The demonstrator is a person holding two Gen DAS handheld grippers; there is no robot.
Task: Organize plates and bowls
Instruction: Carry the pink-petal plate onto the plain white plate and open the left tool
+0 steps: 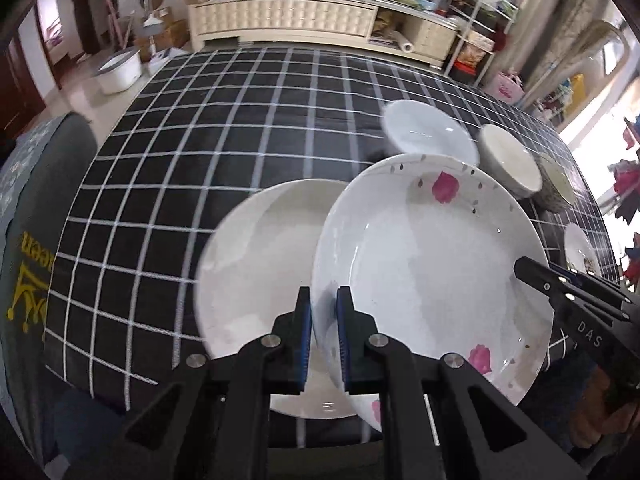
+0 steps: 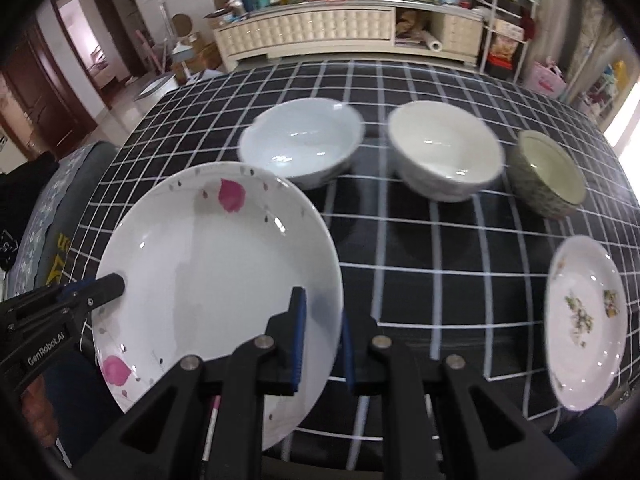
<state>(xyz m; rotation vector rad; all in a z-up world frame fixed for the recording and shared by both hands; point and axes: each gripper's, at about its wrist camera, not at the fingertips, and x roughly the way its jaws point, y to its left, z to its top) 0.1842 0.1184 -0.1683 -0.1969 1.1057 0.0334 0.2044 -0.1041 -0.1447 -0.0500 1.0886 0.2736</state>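
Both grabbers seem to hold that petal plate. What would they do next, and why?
Probably lower the petal plate onto the plain plate just left of it. The left gripper and right gripper both clamp its rim and hold it tilted, partly over that plate, so stacking looks close.

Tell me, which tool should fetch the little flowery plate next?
Probably the right tool: the little plate lies just to its right, while the left tool grips the far rim of the pink-petal plate.

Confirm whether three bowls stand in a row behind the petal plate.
Yes: a pale blue bowl, a white bowl and a green bowl line up.
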